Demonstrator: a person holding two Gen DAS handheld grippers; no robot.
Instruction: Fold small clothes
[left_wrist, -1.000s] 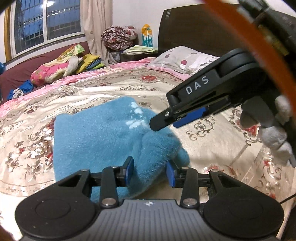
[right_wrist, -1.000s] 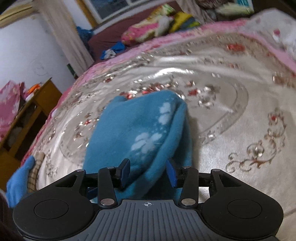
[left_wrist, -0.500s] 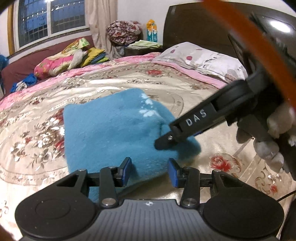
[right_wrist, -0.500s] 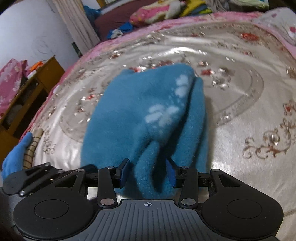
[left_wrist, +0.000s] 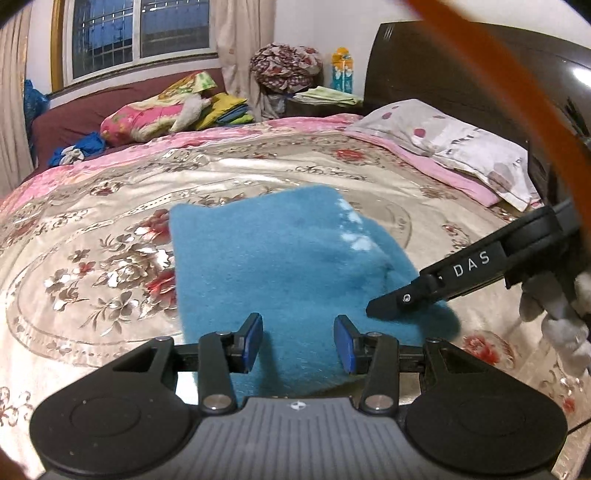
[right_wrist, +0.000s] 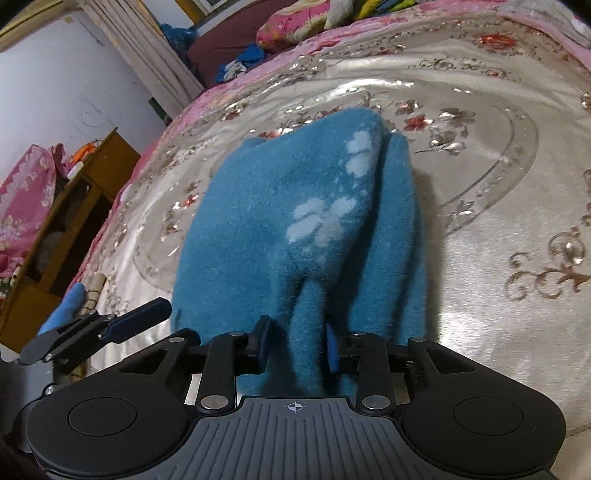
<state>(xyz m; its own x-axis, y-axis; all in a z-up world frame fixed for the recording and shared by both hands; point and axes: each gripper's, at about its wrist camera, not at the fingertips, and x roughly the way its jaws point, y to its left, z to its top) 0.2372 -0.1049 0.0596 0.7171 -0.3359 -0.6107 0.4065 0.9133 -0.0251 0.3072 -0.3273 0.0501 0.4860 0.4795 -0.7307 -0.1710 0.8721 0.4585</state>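
A blue fleece garment with pale paw prints lies folded on the floral bedspread. My left gripper is open, its blue pads on either side of the garment's near edge, nothing held. My right gripper has a ridge of the same garment between its pads, which stand a little apart around it. In the left wrist view the right gripper's finger rests at the garment's right corner. In the right wrist view the left gripper sits at the garment's left side.
A spotted pillow and dark headboard lie at the right. Folded bedding is piled on a maroon couch under the window. A wooden cabinet stands off the bed's left side. A gloved hand holds the right gripper.
The garment has been lowered and laid flatter on the bed. Both grippers have drawn back toward its near edge. The left jaws have opened wider off the cloth.
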